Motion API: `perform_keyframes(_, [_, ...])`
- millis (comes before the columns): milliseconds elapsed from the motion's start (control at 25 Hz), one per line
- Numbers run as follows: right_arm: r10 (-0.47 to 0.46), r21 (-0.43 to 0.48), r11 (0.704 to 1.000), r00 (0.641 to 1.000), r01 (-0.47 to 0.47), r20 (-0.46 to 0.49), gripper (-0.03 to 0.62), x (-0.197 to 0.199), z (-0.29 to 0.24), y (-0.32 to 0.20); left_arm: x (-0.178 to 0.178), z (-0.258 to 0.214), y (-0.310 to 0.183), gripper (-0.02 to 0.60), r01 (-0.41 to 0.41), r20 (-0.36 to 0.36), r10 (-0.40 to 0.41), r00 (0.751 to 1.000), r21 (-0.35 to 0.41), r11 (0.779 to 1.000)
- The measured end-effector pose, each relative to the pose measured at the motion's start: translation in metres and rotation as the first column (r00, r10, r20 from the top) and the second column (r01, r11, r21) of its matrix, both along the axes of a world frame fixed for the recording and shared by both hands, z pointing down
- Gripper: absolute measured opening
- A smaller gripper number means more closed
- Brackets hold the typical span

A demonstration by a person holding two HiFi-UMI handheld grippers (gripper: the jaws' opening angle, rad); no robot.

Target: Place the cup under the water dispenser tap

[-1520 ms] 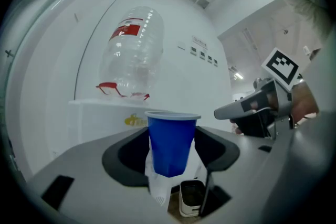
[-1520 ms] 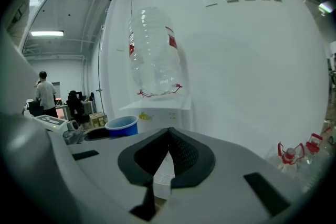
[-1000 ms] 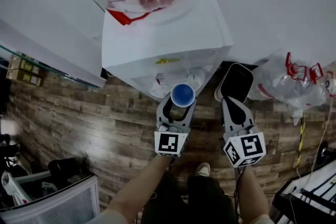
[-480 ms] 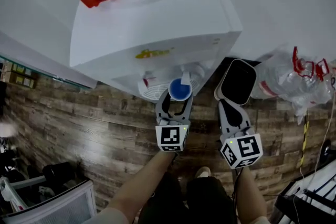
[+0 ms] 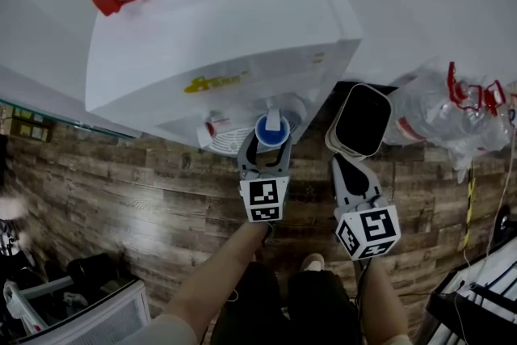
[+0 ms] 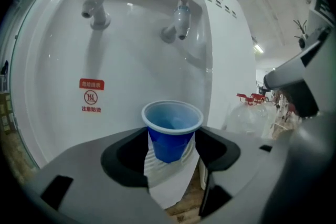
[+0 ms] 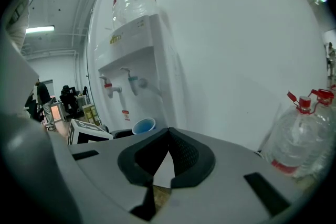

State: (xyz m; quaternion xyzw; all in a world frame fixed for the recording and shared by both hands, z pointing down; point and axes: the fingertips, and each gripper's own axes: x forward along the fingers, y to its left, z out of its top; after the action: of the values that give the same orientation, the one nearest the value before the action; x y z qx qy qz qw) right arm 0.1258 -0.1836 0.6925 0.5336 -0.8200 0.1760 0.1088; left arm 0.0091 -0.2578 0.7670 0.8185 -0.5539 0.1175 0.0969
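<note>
A blue plastic cup [image 5: 272, 130] stands upright between the jaws of my left gripper [image 5: 271, 144], which is shut on it. The jaws have just opened a touch, with the cup still held. In the left gripper view the cup [image 6: 171, 131] hangs over the white drip grille [image 6: 164, 178], below the blue tap [image 6: 181, 18]. The red tap [image 6: 96, 0] is further left. My right gripper [image 5: 339, 161] hovers to the right of the dispenser [image 5: 218, 52]; its jaw tips [image 7: 168, 136] meet with nothing between them.
A black bin with a white rim [image 5: 361, 119] stands right of the dispenser, just beyond my right gripper. Clear water bottles with red caps [image 5: 452, 117] lie further right. The floor is wood plank [image 5: 121, 190]. A white crate [image 5: 89, 319] is at bottom left.
Both grippers have come down. The cup has moved in toward the dispenser's recess and now sits under the taps over the drip grille.
</note>
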Motion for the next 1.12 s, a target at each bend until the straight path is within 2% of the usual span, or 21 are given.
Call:
perform_keyframes(80, [0.003, -0.015, 1.000, 1.000, -0.003, -0.002, 0.006, 0.002, 0.000, 0.002, 0.001, 0.001, 0.001, 0.299, 0.001, -0.016, -0.002, 1.000, -0.013, 1.000])
perform_keyframes(240, [0.004, -0.042, 0.999, 1.000, -0.005, -0.003, 0.006, 0.000, -0.007, 0.007, 0.002, 0.001, 0.007, 0.381, -0.018, -0.019, 0.017, 1.000, -0.072, 0.997])
perform_keyframes(440, [0.004, -0.077, 0.997, 1.000, -0.005, -0.010, 0.006, -0.002, -0.031, 0.014, -0.006, -0.016, 0.027, 0.396, -0.024, -0.002, 0.024, 1.000, -0.127, 0.992])
perform_keyframes(560, [0.006, -0.088, 0.996, 1.000, -0.007, -0.012, 0.006, -0.004, -0.057, 0.019, -0.015, -0.041, 0.043, 0.394, -0.024, 0.008, 0.026, 1.000, -0.144, 0.989])
perform_keyframes(840, [0.003, -0.078, 0.997, 0.999, -0.006, -0.037, 0.006, -0.010, -0.137, 0.031, -0.023, -0.125, 0.071, 0.301, -0.119, 0.043, 0.127, 0.991, -0.144, 0.982])
perform_keyframes(1120, [0.011, -0.054, 0.998, 0.998, -0.014, -0.057, 0.006, -0.017, -0.223, 0.048, -0.035, -0.223, 0.091, 0.185, -0.142, 0.008, 0.144, 0.990, -0.122, 0.982])
